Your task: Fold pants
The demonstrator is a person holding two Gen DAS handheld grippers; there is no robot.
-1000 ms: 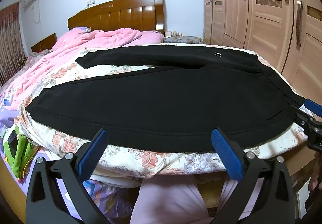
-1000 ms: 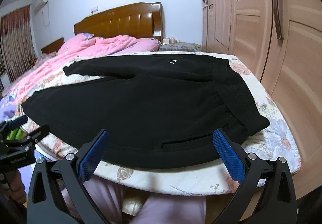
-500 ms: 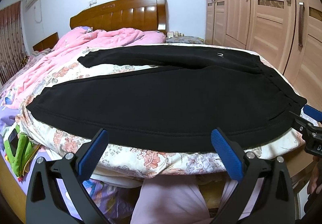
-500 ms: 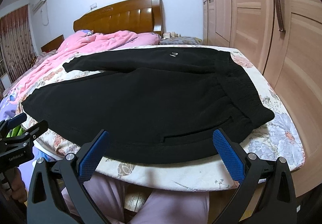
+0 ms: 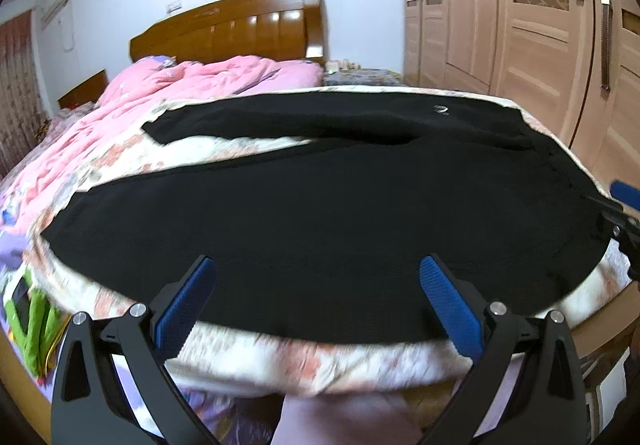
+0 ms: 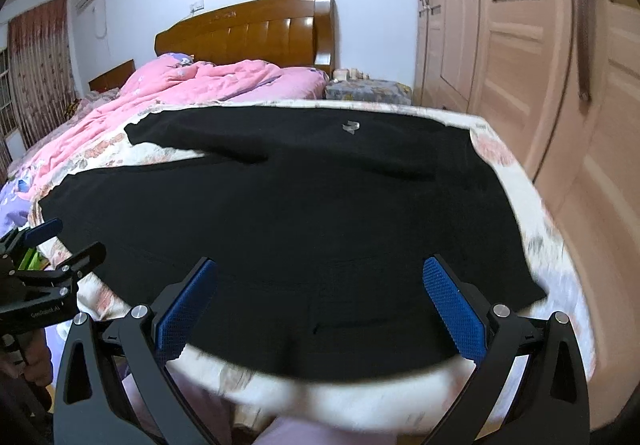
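Observation:
Black pants (image 5: 320, 213) lie spread flat across the foot of the bed, waistband to the right, both legs running left, the far leg with a small white logo (image 5: 441, 110). They also show in the right wrist view (image 6: 304, 221). My left gripper (image 5: 316, 297) is open and empty, over the near edge of the near leg. My right gripper (image 6: 320, 301) is open and empty, over the near edge by the waistband and pocket slit (image 6: 348, 325). Each gripper shows at the edge of the other's view: the right one (image 5: 624, 205), the left one (image 6: 48, 245).
A floral sheet (image 5: 320, 361) covers the bed under the pants. A pink quilt (image 5: 168, 85) is heaped toward the wooden headboard (image 5: 240, 29). Wardrobe doors (image 5: 540, 45) stand close on the right. A green object (image 5: 32, 325) lies at the lower left.
Both grippers have moved forward and closer to the pants' near edge; the pants fill more of each view. The pants have not moved. Both stay open.

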